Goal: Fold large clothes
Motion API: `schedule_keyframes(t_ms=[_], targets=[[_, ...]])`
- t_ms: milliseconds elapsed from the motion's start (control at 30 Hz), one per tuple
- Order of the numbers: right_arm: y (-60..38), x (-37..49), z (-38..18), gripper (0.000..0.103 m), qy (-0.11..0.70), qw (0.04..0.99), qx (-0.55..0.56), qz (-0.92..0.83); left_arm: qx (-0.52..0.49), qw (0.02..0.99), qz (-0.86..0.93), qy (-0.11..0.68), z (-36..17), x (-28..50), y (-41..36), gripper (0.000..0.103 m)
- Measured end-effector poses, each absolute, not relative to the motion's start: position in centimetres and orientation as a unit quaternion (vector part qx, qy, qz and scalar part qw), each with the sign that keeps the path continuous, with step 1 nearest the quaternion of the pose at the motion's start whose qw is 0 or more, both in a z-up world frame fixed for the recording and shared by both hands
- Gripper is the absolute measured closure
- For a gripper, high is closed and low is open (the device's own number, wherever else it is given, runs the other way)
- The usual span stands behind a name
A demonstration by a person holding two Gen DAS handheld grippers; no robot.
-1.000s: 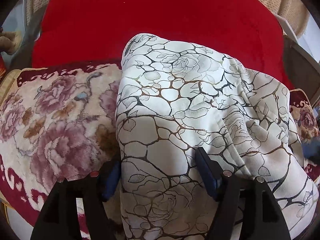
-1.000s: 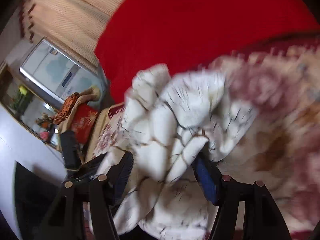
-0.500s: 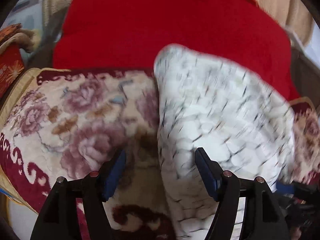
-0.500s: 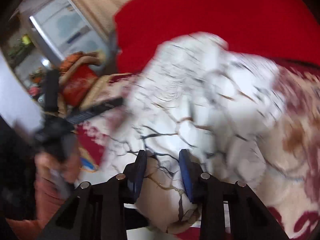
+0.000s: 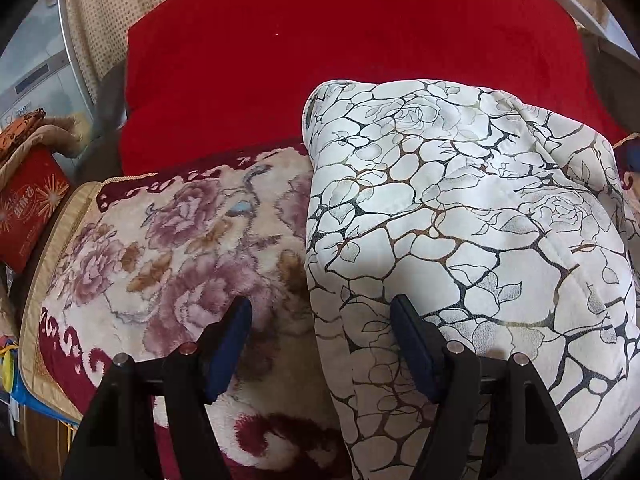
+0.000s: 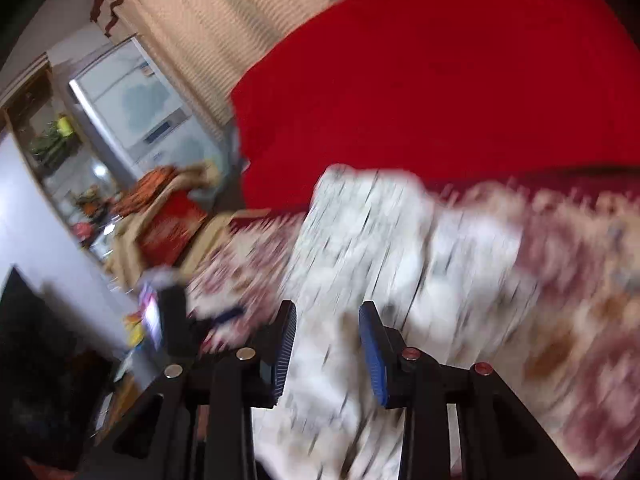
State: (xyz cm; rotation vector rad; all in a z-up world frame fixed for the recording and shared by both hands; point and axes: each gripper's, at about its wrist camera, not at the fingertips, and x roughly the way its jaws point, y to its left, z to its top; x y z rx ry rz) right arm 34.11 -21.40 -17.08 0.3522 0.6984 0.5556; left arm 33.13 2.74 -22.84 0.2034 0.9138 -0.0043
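Observation:
A white garment with a black and gold cracked-stone and rose print (image 5: 460, 216) lies folded on a floral seat cover (image 5: 160, 248), in the right half of the left wrist view. My left gripper (image 5: 320, 320) is open above the garment's left edge, its right finger over the cloth. In the blurred right wrist view the same garment (image 6: 380, 248) lies ahead. My right gripper (image 6: 326, 328) is partly open, with white cloth seen between its fingers; whether it pinches the cloth I cannot tell.
A red backrest cushion (image 5: 340, 52) stands behind the garment. A red box (image 5: 28, 204) and clutter sit to the left of the seat. A beige curtain (image 6: 216, 28) and a white appliance (image 6: 136, 108) stand behind.
The garment has shifted right in the left wrist view and has settled flat. My right gripper narrowed from wide open and has since opened slightly while swinging.

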Motion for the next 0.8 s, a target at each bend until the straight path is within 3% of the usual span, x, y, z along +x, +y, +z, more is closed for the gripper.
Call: schedule_keyframes(t_ms=[100,267,333,600,800], targets=[[-20.2,38.3,-16.7,0.028,0.35,0.896,0.153,0.226,0.098,0.893,-0.004,0.439,-22.7,32.9,2.6,0.031],[-21.1,43.8,-24.3,0.03,0.432,0.877,0.147,0.148,0.092,0.894,-0.011,0.439,-22.8,33.1,2.7,0.031],[-21.2,43.6,-25.9,0.031,0.408,0.885,0.161,0.155,0.101,0.892,-0.008,0.44,-22.8,33.1,2.5,0.031],[-22.0,39.8,-23.2,0.03,0.4,0.892,0.166,0.134,0.098,0.894,0.017,0.437,-22.5,32.5,2.7,0.024],[-22.6,30.4,-17.8,0.03,0.354,0.917,0.119,0.142,0.104,0.907,0.069,0.401,-18.8,29.2,1.6,0.023]])
